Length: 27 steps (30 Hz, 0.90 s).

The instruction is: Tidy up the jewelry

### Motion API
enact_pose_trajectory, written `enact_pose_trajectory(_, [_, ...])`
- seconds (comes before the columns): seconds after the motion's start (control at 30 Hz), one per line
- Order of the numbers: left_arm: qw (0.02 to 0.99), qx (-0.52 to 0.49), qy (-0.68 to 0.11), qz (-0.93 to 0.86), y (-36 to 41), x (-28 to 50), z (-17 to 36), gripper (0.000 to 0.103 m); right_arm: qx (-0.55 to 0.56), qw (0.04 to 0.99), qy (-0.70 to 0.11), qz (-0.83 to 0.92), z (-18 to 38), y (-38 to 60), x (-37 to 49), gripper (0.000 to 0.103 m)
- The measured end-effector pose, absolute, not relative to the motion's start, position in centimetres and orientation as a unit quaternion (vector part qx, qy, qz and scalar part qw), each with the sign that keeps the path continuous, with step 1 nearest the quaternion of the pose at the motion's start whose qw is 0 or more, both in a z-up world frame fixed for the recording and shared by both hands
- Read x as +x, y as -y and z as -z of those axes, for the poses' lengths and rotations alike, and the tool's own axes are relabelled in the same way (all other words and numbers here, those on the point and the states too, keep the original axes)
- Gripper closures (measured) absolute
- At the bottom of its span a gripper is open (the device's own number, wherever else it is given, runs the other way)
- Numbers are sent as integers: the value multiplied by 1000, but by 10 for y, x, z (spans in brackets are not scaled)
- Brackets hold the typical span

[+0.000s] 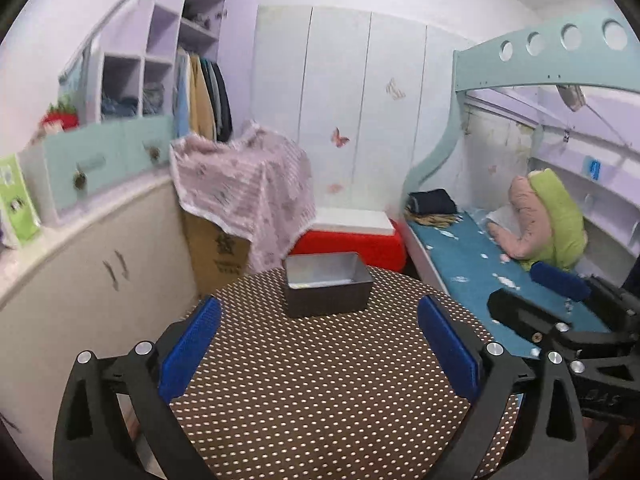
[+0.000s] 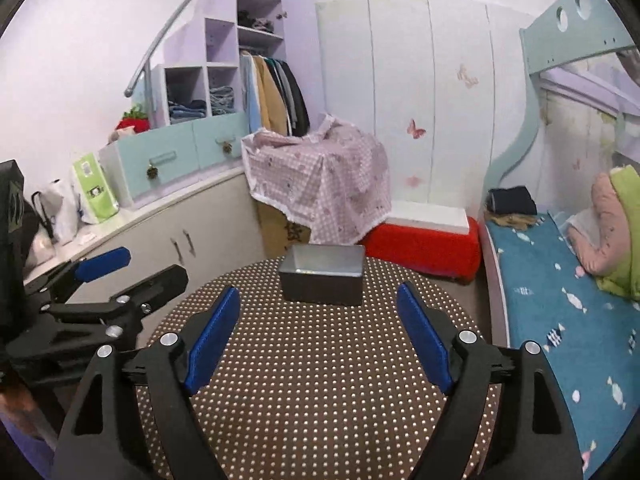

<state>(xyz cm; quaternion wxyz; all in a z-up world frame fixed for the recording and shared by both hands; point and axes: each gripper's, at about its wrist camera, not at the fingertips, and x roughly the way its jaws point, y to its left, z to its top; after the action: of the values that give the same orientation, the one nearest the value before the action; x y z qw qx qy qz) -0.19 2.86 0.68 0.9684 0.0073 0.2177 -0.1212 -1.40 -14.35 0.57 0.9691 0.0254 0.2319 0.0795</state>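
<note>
Both grippers spread and empty above the dotted surface.
Left gripper [image 1: 318, 354] and right gripper [image 2: 318, 338] hold nothing; the grey box [image 1: 327, 289] sits at the surface's [image 1: 320, 400] far edge. No jewelry is discernible; approach the box slowly and level, keeping the fingers wide.

We're in a child's bedroom at home: a teal bunk bed [image 1: 500, 276] with a candy-print mattress, hanging clothes [image 2: 276, 92] in a lilac open wardrobe [image 2: 224, 64], butterfly stickers [image 2: 416, 128] on white closet doors.
</note>
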Motion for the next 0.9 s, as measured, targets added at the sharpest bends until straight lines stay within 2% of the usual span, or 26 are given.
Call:
enact_pose_trajectory(0.5, [984, 24, -151, 93, -19, -48, -33, 8, 4, 983, -171, -65, -39, 143, -73, 25])
enact_pose_trajectory(0.6, [985, 22, -142, 93, -20, -52, -37, 8, 0, 986, -158, -59, -44, 143, -80, 21])
enact_pose_trajectory(0.9, [989, 25, -118, 84, -18, -60, -41, 8, -3, 987, -146, -59, -51, 143, -86, 21])
